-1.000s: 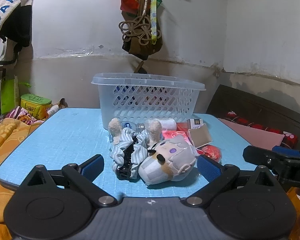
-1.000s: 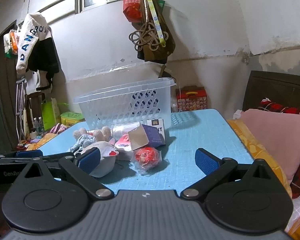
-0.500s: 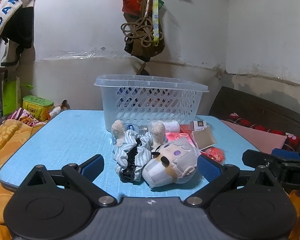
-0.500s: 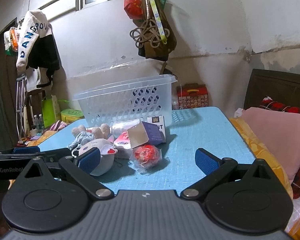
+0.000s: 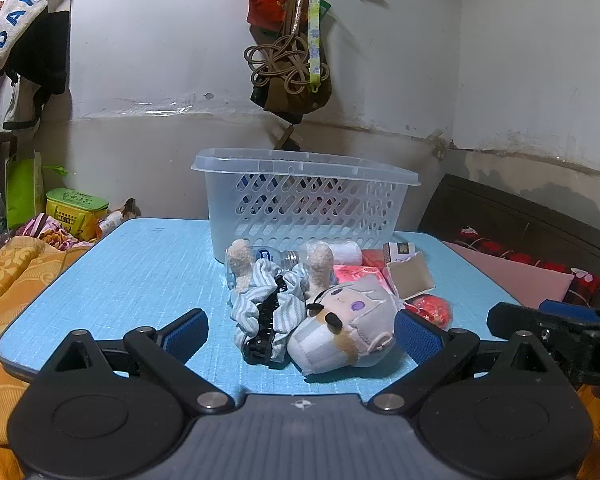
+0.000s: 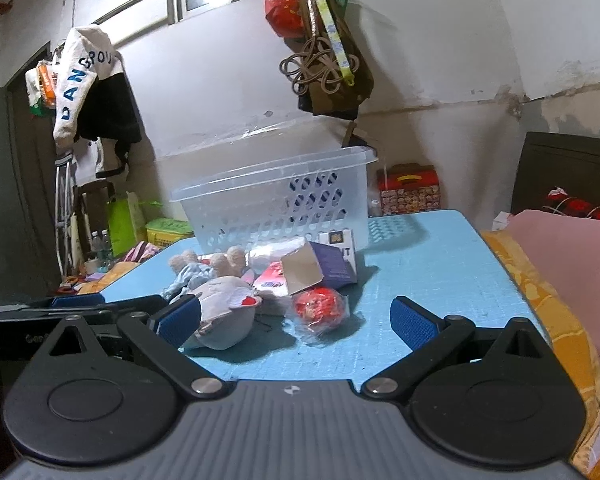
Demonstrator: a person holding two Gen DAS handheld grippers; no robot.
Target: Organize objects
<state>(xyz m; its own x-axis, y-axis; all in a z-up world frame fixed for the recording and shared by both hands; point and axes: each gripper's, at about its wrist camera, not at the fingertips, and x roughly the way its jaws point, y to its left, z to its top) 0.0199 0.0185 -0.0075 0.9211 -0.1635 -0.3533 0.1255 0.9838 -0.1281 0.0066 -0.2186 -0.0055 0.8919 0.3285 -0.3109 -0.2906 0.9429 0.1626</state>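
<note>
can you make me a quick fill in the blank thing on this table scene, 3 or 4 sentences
1. The clear plastic basket stands on a table whose top is coloured ____.
2. Both the left gripper and the right gripper have their jaws ____.
3. The plush doll lies ____ the basket, not inside it.
4. The ball in clear wrap is coloured ____.

Missing words: blue; open; in front of; red

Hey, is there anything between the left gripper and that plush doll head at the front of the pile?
Nothing visible. The left gripper is open, and the plush doll head lies right ahead on the blue table, near the right finger. The striped cloth with its black clip sits beside the head, not in front.
</note>
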